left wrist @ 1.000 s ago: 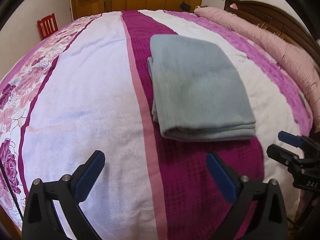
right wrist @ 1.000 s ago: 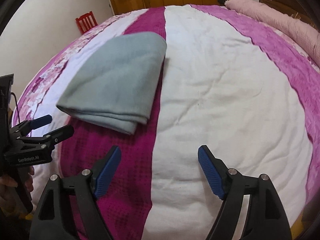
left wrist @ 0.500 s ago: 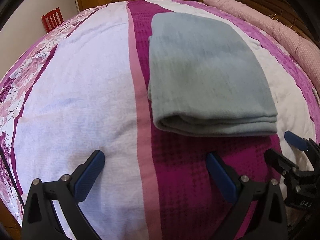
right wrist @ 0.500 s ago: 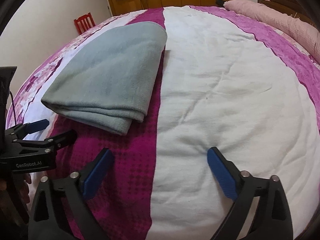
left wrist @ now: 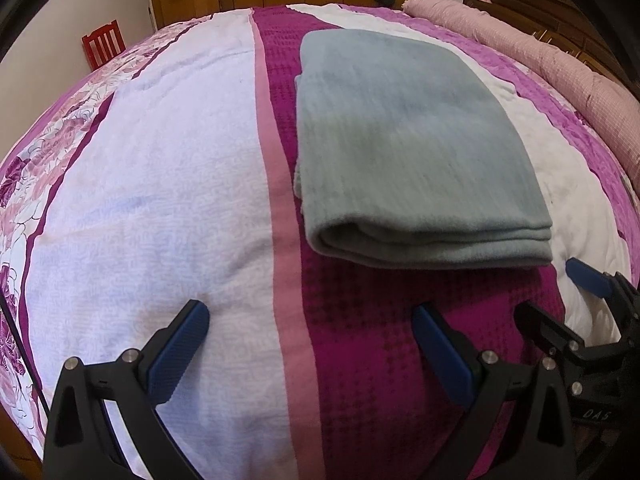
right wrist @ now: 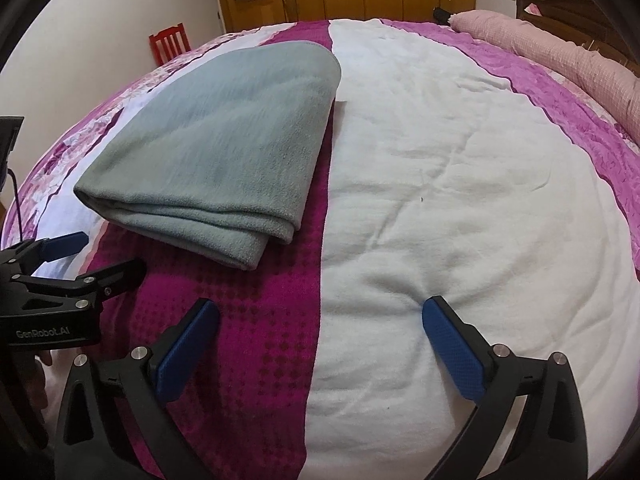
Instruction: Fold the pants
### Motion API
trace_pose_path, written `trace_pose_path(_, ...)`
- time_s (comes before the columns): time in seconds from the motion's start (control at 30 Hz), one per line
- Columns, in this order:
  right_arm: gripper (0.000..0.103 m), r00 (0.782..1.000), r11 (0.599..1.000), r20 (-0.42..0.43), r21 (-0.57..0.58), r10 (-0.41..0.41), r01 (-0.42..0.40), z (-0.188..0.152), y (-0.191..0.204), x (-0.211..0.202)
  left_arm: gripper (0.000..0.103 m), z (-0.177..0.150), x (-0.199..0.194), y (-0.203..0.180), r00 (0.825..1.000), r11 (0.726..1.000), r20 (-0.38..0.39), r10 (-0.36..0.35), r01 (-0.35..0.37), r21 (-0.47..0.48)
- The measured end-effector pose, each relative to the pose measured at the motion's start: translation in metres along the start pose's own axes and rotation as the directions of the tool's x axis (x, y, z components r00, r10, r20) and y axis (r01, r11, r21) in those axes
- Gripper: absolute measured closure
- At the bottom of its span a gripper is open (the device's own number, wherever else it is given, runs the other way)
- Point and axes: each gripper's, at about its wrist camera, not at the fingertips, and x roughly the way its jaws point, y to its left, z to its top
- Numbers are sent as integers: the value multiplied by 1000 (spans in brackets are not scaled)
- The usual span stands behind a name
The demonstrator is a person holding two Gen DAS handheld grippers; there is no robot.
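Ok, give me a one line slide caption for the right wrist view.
Folded grey pants lie on the striped bedspread, with the open right gripper and left gripper empty just short of them.

You can read "GenRobot.AI" on the black body of your left tongs point(right wrist: 86, 258), and "DAS" on the right tongs point(left wrist: 560, 296), partly cut off.

right gripper point(left wrist: 560, 300): cut by frame edge | pants point(left wrist: 412, 152): inner folded layers hidden

Both wrist views low over bed point(left wrist: 160, 184), facing headward, sharing folded pants point(left wrist: 408, 152)
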Motion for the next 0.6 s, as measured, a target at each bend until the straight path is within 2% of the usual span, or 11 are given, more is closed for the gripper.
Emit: trace_pose_path(0.6, 0, 1000, 1000, 0, 0, 0, 0, 0, 0, 0, 0, 0, 1, -2, 1000, 1000, 4, 9, -9, 3)
